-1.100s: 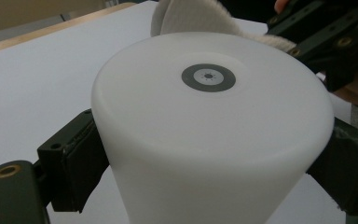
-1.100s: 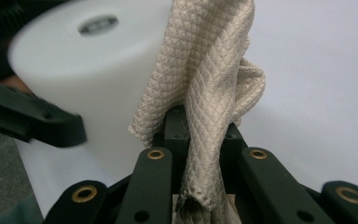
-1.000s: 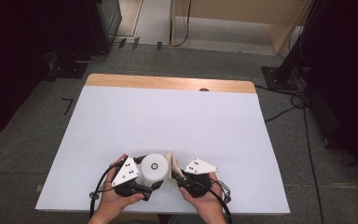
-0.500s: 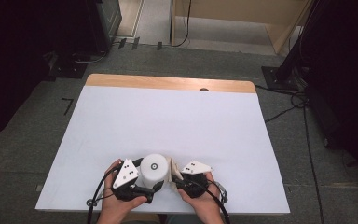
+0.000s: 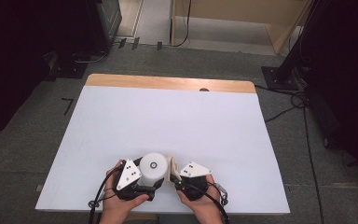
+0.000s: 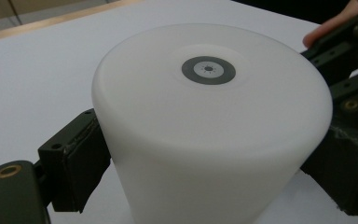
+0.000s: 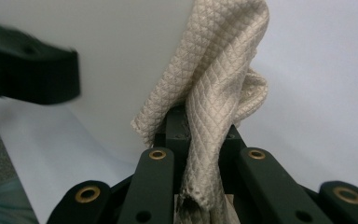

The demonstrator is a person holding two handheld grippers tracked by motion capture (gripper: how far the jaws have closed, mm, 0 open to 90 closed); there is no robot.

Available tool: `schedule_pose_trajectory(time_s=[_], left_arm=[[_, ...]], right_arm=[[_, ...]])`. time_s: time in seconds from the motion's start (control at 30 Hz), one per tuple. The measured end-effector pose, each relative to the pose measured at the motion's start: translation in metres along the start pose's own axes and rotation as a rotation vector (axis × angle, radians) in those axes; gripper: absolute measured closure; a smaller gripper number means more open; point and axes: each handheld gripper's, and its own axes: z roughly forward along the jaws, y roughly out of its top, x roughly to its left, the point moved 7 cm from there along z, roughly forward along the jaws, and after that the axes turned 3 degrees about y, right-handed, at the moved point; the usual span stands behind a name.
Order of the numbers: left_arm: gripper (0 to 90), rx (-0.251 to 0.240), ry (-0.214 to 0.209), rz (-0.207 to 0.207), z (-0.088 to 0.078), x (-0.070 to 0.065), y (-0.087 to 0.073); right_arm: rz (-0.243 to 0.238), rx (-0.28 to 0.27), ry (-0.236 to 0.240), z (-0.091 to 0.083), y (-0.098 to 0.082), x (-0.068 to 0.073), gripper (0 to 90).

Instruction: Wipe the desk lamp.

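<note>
We hold a white cylinder upright near the front edge of the white table. Our left gripper has its jaws clamped against opposite sides of the cylinder's wall. Just beside the cylinder, on its right, our right gripper has its jaws pinched shut on a beige waffle-weave cloth, whose free fold presses against the cylinder's side.

We judge the cylinder smooth, rigid and probably slippery, so it is best held low across its full width. The cloth is soft, light and limp, so it is best gripped by a bunched fold. The only marking we see is a small grey ring at the centre of the cylinder's top; we find no readable writing or brand.
</note>
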Motion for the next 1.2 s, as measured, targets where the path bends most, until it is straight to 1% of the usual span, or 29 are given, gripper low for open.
schedule_pose_trajectory(time_s=[0.1, 0.17, 0.2, 0.23, 0.3, 0.37, 0.4, 0.43, 0.47, 0.53, 0.63, 0.67, 0.73, 0.8, 0.9, 1.0, 1.07, 1.2], left_arm=[[8.2, -0.007, -0.053, -0.005, -0.001, 0.007, 0.003], [8.2, -0.025, -0.068, 0.022, -0.002, 0.009, 0.006], [8.2, -0.023, -0.068, 0.041, -0.002, 0.011, 0.007], [8.2, -0.021, -0.066, 0.047, -0.001, 0.011, 0.006], [8.2, 0.0, -0.057, 0.055, 0.001, 0.012, 0.002], [8.3, -0.012, -0.051, 0.044, 0.003, 0.013, 0.001], [8.3, -0.012, -0.052, 0.043, 0.003, 0.013, 0.0], [8.3, -0.012, -0.05, 0.052, 0.003, 0.013, 0.0], [8.3, -0.014, -0.052, 0.058, 0.003, 0.013, 0.0], [8.3, -0.02, -0.06, 0.051, 0.004, 0.014, -0.001], [8.2, -0.025, -0.057, 0.045, 0.004, 0.013, -0.001], [8.2, -0.028, -0.057, 0.043, 0.004, 0.013, -0.001], [8.2, -0.025, -0.059, 0.044, 0.004, 0.014, -0.002], [8.2, -0.023, -0.056, 0.041, 0.004, 0.014, -0.001], [8.1, -0.023, -0.055, 0.04, 0.004, 0.013, -0.001], [8.2, -0.025, -0.061, 0.041, 0.004, 0.014, -0.002], [8.1, -0.027, -0.067, 0.035, 0.004, 0.014, -0.003], [7.8, -0.019, -0.076, 0.02, 0.005, 0.014, -0.003]], right_arm=[[-0.017, -0.035, -0.002, -0.007, 0.011, 0.005, 81.0], [-0.025, -0.063, -0.005, -0.013, 0.019, 0.007, 80.9], [-0.032, -0.082, -0.007, -0.015, 0.022, 0.008, 80.9], [-0.034, -0.103, -0.006, -0.018, 0.026, 0.009, 80.8], [-0.039, -0.119, -0.009, -0.02, 0.03, 0.01, 80.9], [-0.039, -0.128, -0.024, -0.02, 0.032, 0.009, 81.0], [-0.034, -0.132, -0.022, -0.019, 0.032, 0.009, 81.0], [-0.033, -0.136, -0.02, -0.018, 0.031, 0.008, 81.0], [-0.027, -0.135, -0.019, -0.017, 0.03, 0.008, 81.1], [-0.022, -0.124, -0.011, -0.013, 0.026, 0.006, 81.1], [-0.003, -0.072, 0.007, -0.002, 0.012, 0.002, 81.1], [-0.001, -0.048, 0.015, 0.003, 0.006, 0.0, 81.0], [0.021, -0.006, 0.035, 0.012, -0.006, -0.003, 81.0], [0.042, 0.018, 0.044, 0.019, -0.015, -0.005, 81.1], [0.066, 0.016, 0.061, 0.02, -0.014, -0.006, 81.1], [0.055, 0.006, 0.054, 0.017, -0.008, -0.006, 81.3], [0.049, -0.013, 0.053, 0.013, -0.002, -0.006, 81.3], [0.049, -0.072, 0.06, 0.0, 0.015, -0.004, 81.3]])
